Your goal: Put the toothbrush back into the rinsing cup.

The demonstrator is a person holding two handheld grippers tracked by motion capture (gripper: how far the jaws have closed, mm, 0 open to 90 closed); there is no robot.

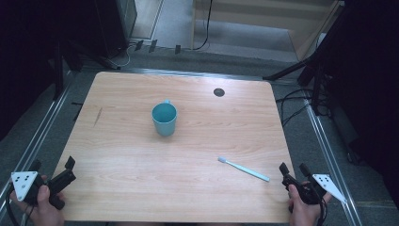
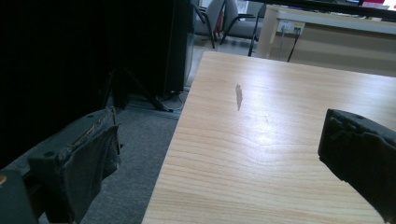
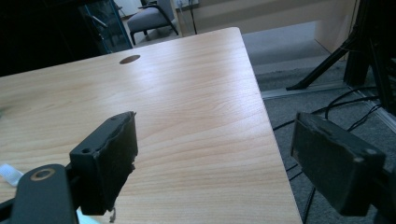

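Wooden table [image 1: 141, 155] with a teal cup [image 1: 164, 118] standing upright near its centre, the sole tall obstacle. Left of the cup the tabletop lies bare out to the edge, broken by nothing but a flat dark mark [image 2: 238, 96] in the wood. Behind the cup and to its right, a flush dark round hole [image 1: 219, 92] raises no barrier. In front of the cup and to its right, a pale blue toothbrush [image 1: 243, 169] lies flat and slantwise, well apart from the cup, with open wood between them. The strip in front of the cup, toward the near edge, is free.
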